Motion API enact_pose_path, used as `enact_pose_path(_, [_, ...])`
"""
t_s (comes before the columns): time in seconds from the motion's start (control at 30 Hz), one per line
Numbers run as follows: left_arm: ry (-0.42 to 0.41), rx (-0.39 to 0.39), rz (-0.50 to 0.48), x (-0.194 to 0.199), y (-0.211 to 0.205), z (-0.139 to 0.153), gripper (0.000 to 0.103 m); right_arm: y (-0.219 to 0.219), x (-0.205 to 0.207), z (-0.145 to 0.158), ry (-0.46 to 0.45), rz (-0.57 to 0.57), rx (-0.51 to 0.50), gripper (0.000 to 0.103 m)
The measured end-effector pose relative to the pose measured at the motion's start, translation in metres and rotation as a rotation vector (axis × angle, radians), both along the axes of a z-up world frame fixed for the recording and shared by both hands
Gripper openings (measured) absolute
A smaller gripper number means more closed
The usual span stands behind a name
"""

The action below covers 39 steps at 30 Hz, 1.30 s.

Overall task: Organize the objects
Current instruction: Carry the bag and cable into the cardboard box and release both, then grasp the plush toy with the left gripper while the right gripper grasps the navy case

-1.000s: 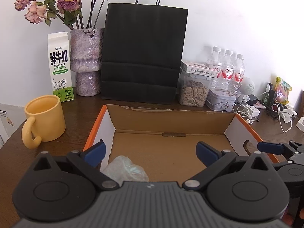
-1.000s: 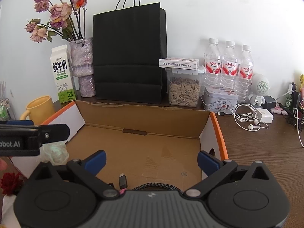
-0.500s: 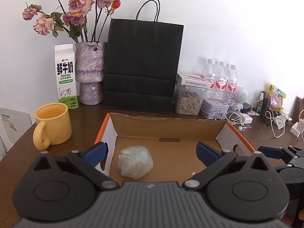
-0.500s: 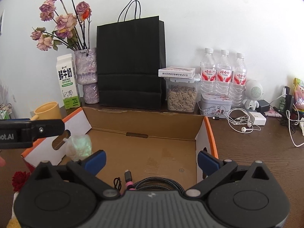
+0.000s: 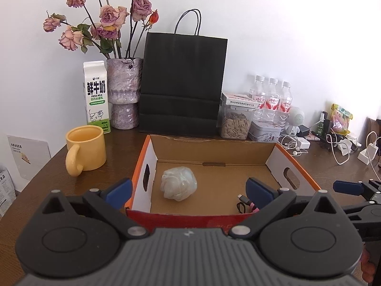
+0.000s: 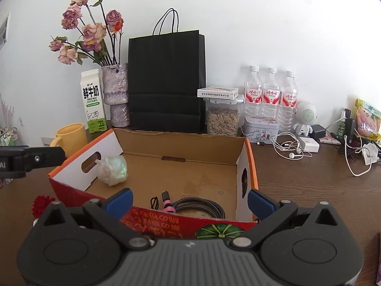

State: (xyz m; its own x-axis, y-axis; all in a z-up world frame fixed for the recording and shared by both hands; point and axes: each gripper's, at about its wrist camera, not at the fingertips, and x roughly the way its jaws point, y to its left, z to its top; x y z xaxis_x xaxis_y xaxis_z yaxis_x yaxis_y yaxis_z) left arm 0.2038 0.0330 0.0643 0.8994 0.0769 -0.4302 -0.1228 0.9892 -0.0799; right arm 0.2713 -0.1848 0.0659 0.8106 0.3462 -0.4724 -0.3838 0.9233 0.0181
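An open cardboard box (image 5: 273,152) with orange rims stands on the brown table; it also shows in the right wrist view (image 6: 247,166). A crumpled pale plastic bag (image 5: 178,186) lies on its floor at the left, also seen in the right wrist view (image 6: 113,170). A braided cable (image 6: 200,208) with a pink tie lies at the box's front right, and its plug shows in the left wrist view (image 5: 245,201). My left gripper (image 5: 189,191) is open and empty in front of the box. My right gripper (image 6: 189,201) is open and empty at the box's front wall.
A yellow mug (image 5: 85,150) stands left of the box. Behind are a milk carton (image 5: 96,100), a vase of dried roses (image 5: 123,95), a black paper bag (image 5: 183,83), a seed jar (image 5: 234,124), water bottles (image 6: 271,97) and earphones (image 6: 289,146). A red flower (image 6: 41,205) lies front left.
Both grippers have pulled back and up from the box, so the bag and the cable inside now show in full. Both stay open.
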Motion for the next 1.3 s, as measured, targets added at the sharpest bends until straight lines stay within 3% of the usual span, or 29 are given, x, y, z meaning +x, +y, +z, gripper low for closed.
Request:
enact_pose_path(0.63, [0.063, 0.016, 0.007, -0.080, -0.003, -0.027, 0.103, -0.045, -0.086, -0.022, 0.055, -0.018, -0.019, 0.103])
enact_pose_path(0.93, [0.088, 0.003, -0.019, -0.089, -0.014, -0.036, 0.103, -0.058, -0.108, -0.034, 0.089, -0.030, -0.021, 0.103])
enact_pose_path(1.3, [0.150, 0.028, -0.089, -0.074, -0.042, -0.050, 0.103, -0.067, -0.103, -0.042, 0.100, -0.052, -0.018, 0.103])
